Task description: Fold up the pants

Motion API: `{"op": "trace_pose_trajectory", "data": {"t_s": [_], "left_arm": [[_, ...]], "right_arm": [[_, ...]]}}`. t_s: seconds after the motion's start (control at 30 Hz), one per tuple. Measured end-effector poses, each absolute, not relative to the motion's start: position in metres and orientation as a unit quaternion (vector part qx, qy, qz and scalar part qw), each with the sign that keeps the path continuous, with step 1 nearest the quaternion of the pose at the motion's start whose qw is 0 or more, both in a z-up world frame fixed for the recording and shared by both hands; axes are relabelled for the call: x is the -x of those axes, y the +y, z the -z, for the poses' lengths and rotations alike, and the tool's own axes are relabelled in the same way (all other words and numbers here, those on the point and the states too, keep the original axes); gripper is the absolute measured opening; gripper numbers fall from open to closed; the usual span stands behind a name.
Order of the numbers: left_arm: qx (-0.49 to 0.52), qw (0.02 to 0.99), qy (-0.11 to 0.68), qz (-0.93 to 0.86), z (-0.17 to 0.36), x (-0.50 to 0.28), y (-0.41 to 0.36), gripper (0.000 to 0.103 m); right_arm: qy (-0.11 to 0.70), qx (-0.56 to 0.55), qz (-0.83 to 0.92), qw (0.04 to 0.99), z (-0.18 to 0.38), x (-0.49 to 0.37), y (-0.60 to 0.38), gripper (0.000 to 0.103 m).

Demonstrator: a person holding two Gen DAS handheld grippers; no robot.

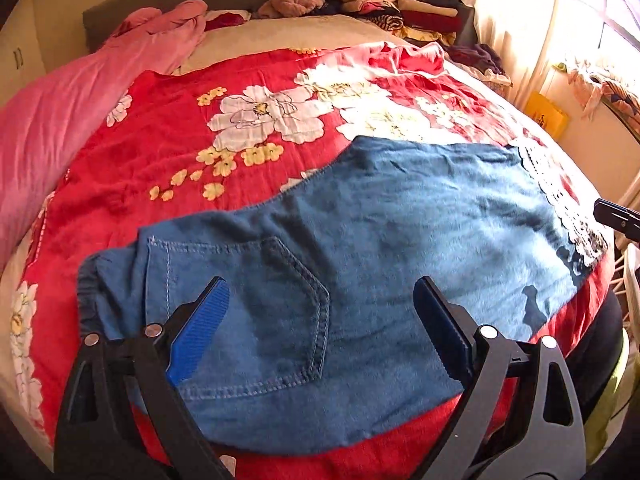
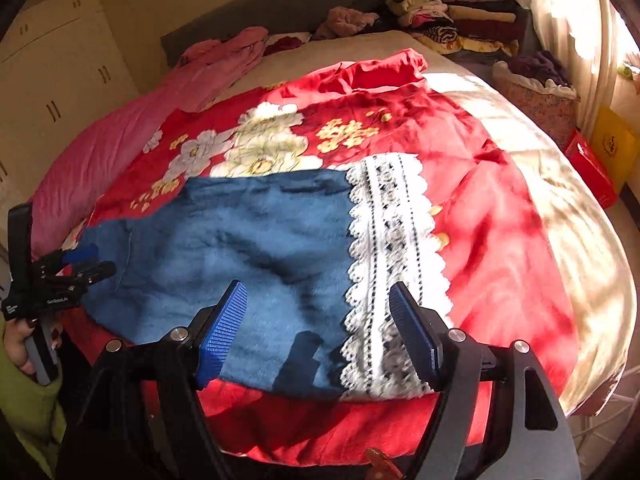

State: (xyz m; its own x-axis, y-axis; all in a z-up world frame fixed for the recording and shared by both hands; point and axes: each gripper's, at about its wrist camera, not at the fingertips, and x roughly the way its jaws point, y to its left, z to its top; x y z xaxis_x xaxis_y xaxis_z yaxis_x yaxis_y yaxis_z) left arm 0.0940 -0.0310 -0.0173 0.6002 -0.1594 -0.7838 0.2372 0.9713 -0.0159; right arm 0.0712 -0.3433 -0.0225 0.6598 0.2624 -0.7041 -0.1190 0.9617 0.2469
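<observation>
Pants (image 1: pixel 360 240) are being displayed flat on the red floral bedspread (image 1: pixel 160 128), long axis running left-right. The waist is being straddled by the left gripper (image 1: pixel 320 328), fingers apart and empty; the lace hem (image 2: pixel 396 264) is being approached by the right gripper (image 2: pixel 316 332), likewise spread.

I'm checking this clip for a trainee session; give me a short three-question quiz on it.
1. True or false: the left gripper is shut on the pants.
2. Which end of the pants lies under the right gripper? A. waistband B. lace hem C. pocket
3. Fill in: the pants lie on a red ____ blanket.

Key: 1 false, both grippers are open above the cloth; 2 B; 3 floral.
</observation>
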Motion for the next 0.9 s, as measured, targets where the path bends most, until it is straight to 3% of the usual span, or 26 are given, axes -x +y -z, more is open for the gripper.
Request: {"op": "trace_pose_trajectory", "data": {"t_s": [0.33,0.6,0.77,0.83,0.87,0.9], "left_arm": [[-0.021,0.894,0.432,0.117,0.003,-0.155,-0.046,0.087],[-0.006,0.879,0.460,0.123,0.030,-0.211,-0.065,0.087],[-0.013,0.868,0.481,0.122,0.052,-0.230,-0.078,0.087],[-0.008,0.860,0.495,0.126,0.062,-0.234,-0.080,0.073],[-0.002,0.856,0.500,0.130,0.065,-0.234,-0.082,0.050],[0.000,0.857,0.497,0.137,0.064,-0.230,-0.085,0.040]], "right_arm": [[0.407,-0.136,-0.081,0.900,0.029,-0.157,-0.388,0.072],[0.454,-0.151,-0.092,0.873,0.068,-0.216,-0.391,0.062],[0.464,-0.153,-0.119,0.865,0.082,-0.221,-0.387,0.039],[0.452,-0.145,-0.127,0.871,0.077,-0.216,-0.386,0.028],[0.445,-0.136,-0.128,0.876,0.073,-0.212,-0.385,0.023],[0.435,-0.130,-0.131,0.881,0.069,-0.208,-0.385,0.021]]}}
